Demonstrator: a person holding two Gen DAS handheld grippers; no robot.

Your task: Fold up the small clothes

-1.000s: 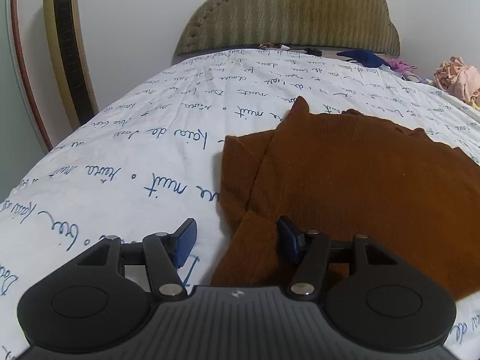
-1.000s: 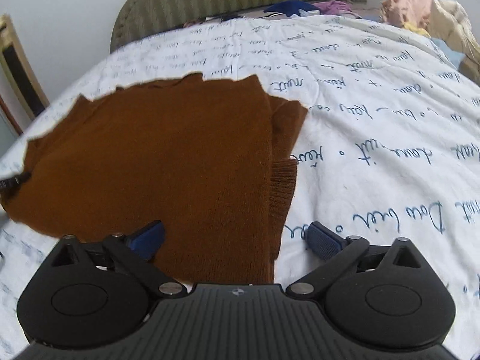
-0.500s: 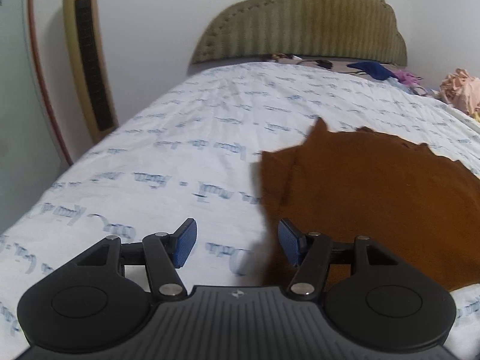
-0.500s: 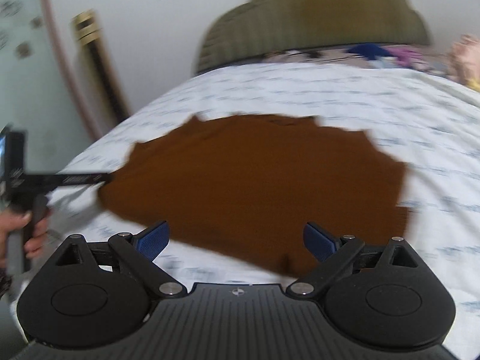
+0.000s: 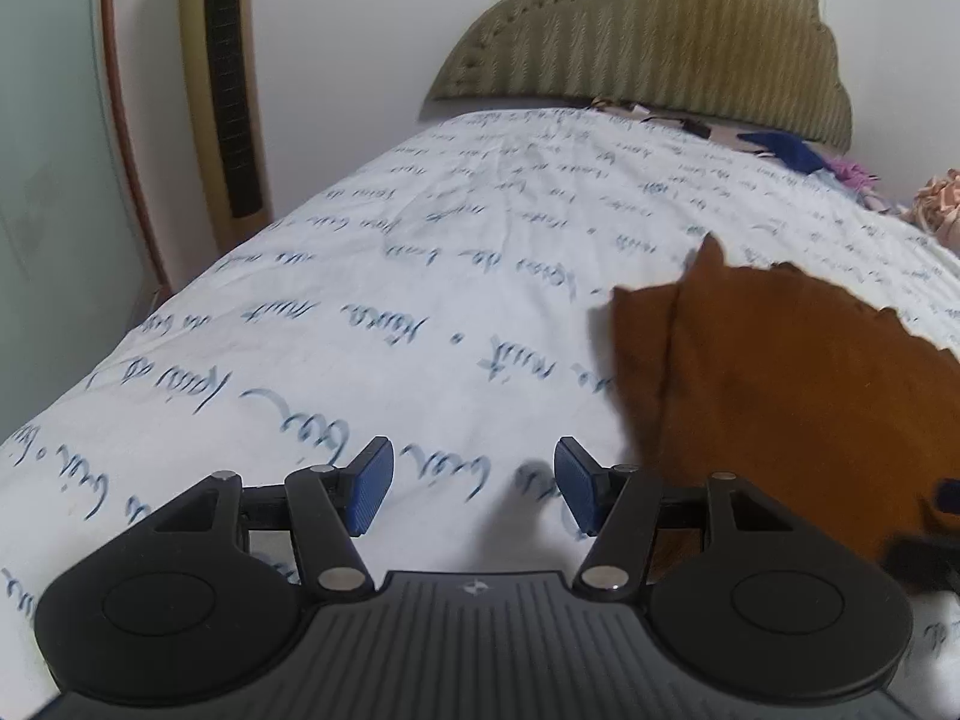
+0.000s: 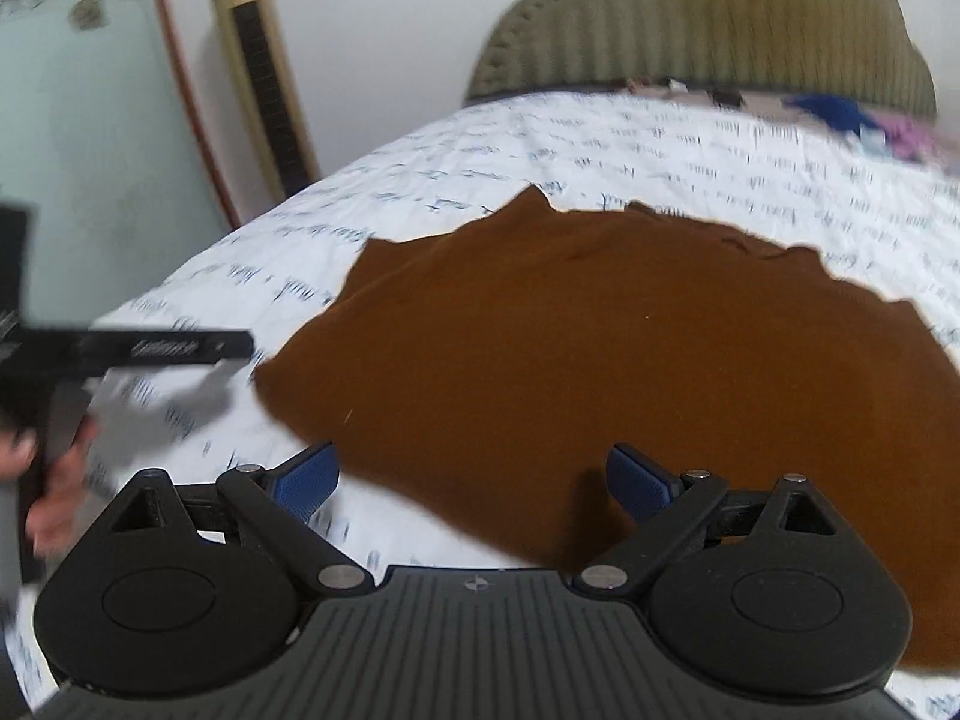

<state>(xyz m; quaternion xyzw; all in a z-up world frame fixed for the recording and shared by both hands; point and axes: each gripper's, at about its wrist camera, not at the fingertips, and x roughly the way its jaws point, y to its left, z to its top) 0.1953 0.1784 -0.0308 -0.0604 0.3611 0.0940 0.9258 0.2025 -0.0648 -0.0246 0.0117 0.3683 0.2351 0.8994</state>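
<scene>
A rust-brown knit garment [image 6: 600, 348] lies flat on the white bed sheet [image 5: 360, 312], with a folded edge along its left side [image 5: 648, 360]. My left gripper [image 5: 474, 489] is open and empty, above bare sheet just left of the garment. My right gripper [image 6: 471, 477] is open and empty, over the garment's near edge. The left gripper also shows from the side at the left of the right wrist view [image 6: 162, 348], held by a hand [image 6: 54, 480].
A green padded headboard [image 5: 690, 42] stands at the far end. A gold tower fan [image 5: 225, 78] and a mirror frame [image 5: 123, 120] stand left of the bed. Blue and pink clothes [image 5: 798, 156] lie near the headboard.
Both grippers have pulled back and swung left, off the garment. The left gripper now sits over bare sheet instead of the garment's left edge. The garment stays flat.
</scene>
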